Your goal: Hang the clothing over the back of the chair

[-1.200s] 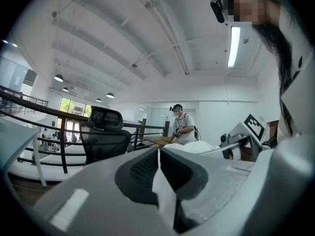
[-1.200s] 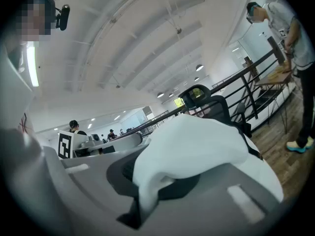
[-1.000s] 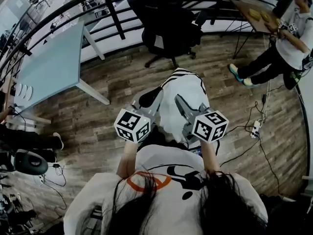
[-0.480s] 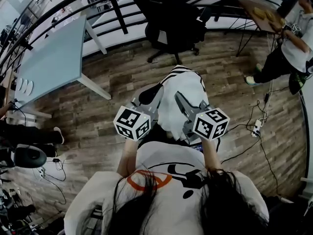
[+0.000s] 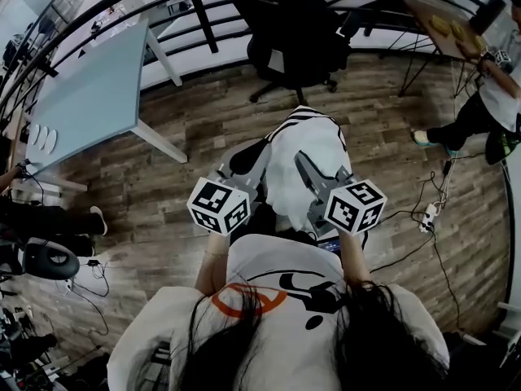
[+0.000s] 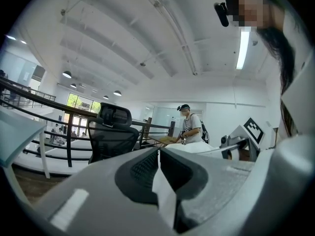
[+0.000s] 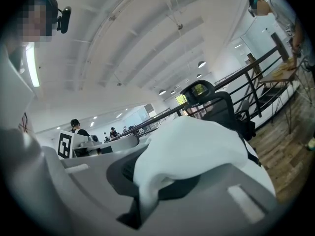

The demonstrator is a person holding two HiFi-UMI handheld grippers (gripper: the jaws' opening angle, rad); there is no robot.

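While both tongs sit close in front of the wearer's chest, we note open wood-plank floor (image 5: 203, 129) between them and the black office chair (image 5: 297, 39). It stands well ahead, against the curved dark railing (image 5: 203, 10). On the left, the corner and leg of a pale blue table (image 5: 89, 96) reach towards that gap. On the right, a second person (image 5: 488, 96) stands near the railing, and cables with a power strip (image 5: 425, 214) lie on the boards.

Task item: a white garment (image 5: 305, 149) with thin black stripes at its far edge. It is bunched into a rounded heap slung between the two grippers, well apart from the chair and not touching it.

Left gripper (image 5: 260, 160): its own view shows the jaws almost together, with a thin white fold pinched between them. Right gripper (image 5: 299, 161): jaws narrow, clamped on a thicker wad of the same cloth, which spills over one jaw.

Only the head view shows the floor gap, the table and the cables. The left gripper view alone shows the chair's mesh back and headrest upright beyond the jaws, with the right gripper at its right edge. In the right gripper view the cloth covers much of the chair.
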